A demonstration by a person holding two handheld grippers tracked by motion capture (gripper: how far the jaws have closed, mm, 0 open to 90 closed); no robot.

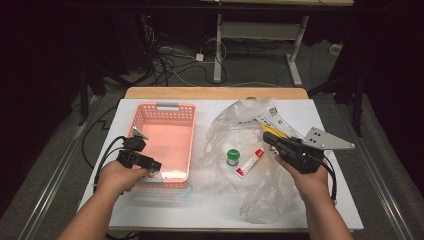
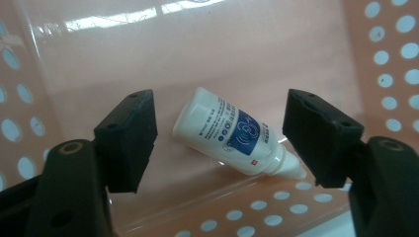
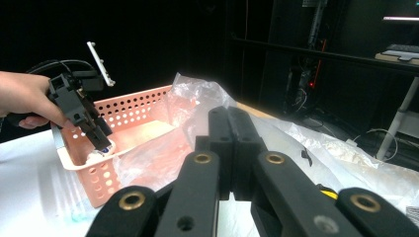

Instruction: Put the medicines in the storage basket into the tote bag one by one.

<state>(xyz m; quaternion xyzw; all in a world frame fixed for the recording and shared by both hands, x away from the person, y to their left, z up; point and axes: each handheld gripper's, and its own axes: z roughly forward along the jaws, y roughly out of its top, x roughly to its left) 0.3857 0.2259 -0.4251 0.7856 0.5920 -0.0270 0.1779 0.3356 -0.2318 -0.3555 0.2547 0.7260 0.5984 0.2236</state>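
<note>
Left gripper sits in the near corner of the pink basket, jaws apart either side of a small white dropper bottle lying flat on the basket floor, pads not touching it. Right gripper is clenched on nothing, hovering over the crinkled clear plastic bag to the right, where a green-capped jar and a red-and-white tube lie. Both forearms come in from the near edge.
</note>
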